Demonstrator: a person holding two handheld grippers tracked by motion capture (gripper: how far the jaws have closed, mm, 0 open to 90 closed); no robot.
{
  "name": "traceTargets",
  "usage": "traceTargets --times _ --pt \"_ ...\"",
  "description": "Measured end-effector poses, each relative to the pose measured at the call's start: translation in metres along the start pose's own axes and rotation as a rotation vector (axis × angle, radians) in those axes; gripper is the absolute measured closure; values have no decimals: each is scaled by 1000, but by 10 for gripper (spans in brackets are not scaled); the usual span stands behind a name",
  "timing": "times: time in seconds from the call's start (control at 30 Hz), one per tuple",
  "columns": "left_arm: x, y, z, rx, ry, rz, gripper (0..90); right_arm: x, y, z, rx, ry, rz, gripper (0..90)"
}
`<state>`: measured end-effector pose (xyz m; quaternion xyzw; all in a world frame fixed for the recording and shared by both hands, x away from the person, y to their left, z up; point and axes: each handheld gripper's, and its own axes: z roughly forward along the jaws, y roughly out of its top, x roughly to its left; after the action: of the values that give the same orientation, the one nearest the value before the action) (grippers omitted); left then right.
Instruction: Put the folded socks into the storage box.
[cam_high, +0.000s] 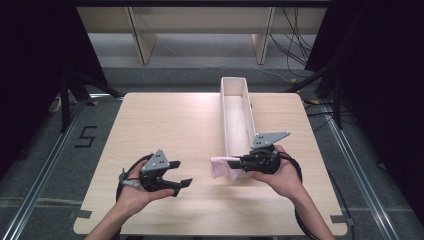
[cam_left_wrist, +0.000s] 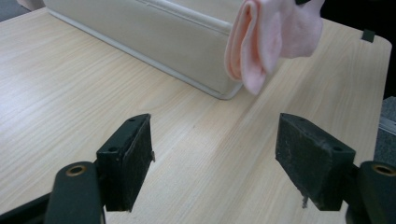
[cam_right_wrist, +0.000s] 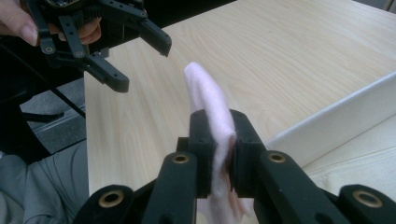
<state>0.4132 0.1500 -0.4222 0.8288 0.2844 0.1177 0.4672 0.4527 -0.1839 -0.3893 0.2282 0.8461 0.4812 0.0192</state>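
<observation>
A: Where is the soft pale pink folded cloth (cam_high: 219, 167) right now?

B: It is clamped in the right hand-held gripper (cam_high: 235, 163), at the near end of the long narrow cream-coloured open box (cam_high: 224, 116) on the light wooden surface (cam_high: 165, 125). In the right gripper view the two black jaws stand almost together, with the cloth (cam_right_wrist: 209, 105) pinched between the pads and its free end rising past the fingertips.

A: Does the cloth rest on the surface?

B: In the left gripper view it (cam_left_wrist: 271, 39) hangs in front of the corner of the box (cam_left_wrist: 154, 37), above the wood (cam_left_wrist: 70, 88). Whether its lowest fold touches the box wall I cannot tell.

A: And the left hand-held gripper (cam_high: 182, 174)?

B: Its jaws are spread wide with nothing between them. In its own view the two black pads (cam_left_wrist: 133, 154) stand far apart over bare wood, pointing toward the cloth and the box end. The right gripper view shows it (cam_right_wrist: 142, 63) farther off, held in the person's hand (cam_right_wrist: 28, 23), its fingers splayed and clear of the cloth.

A: How do the two grippers sit relative to each other?

B: In the high view they face each other across the near half of the surface, well apart. The left one is near the front edge, the right one just beside the box's near end. Each carries a grey three-cornered plate (cam_high: 159, 161) on top.

A: Anything in the box?

B: In the high view its inside looks bare.
</observation>
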Motion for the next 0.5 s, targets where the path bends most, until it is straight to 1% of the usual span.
traceTargets --times 0.03,0.07,0.1,0.13,0.17,0.2,0.23,0.27,0.3,0.33,0.37,0.4,0.43,0.47,0.5 --pt "1 -2 1 -10 1 -9 265 -1 0 0 -9 -8 -6 816" --pt "2 -3 1 -8 13 -16 264 0 0 -1 -3 -2 8 816" --pt "3 -3 1 1 12 -18 263 -2 1 -2 -9 -3 4 816" --pt "4 -4 1 -7 16 -22 263 -1 1 -2 -18 -5 9 816" --pt "5 -5 1 -3 12 -27 264 -3 2 -3 -13 -5 -3 816" --pt "5 -6 1 -7 9 -30 264 -3 2 -4 -11 -14 14 816" --pt "5 -6 1 -7 21 -32 265 -3 2 -4 -10 -7 11 816" --pt "5 -6 2 -12 15 -37 265 -5 3 -5 -18 -9 2 816" --pt "5 -6 2 -11 15 -37 266 -5 4 -6 -16 -11 1 816" --pt "6 -6 1 -6 16 -32 266 -6 4 -6 -26 -16 -6 816" --pt "6 -6 2 -7 15 -33 266 -5 4 -7 -21 -12 18 816" --pt "5 -6 2 -6 16 -34 266 -7 5 -8 -25 -16 -1 816" --pt "5 -6 2 -10 15 -37 267 -6 5 -9 -34 -20 15 816" --pt "5 -6 2 -7 19 -35 267 -8 5 -10 -34 -23 -3 816" --pt "4 -6 1 -4 18 -34 267 -8 5 -11 -31 -17 14 816"
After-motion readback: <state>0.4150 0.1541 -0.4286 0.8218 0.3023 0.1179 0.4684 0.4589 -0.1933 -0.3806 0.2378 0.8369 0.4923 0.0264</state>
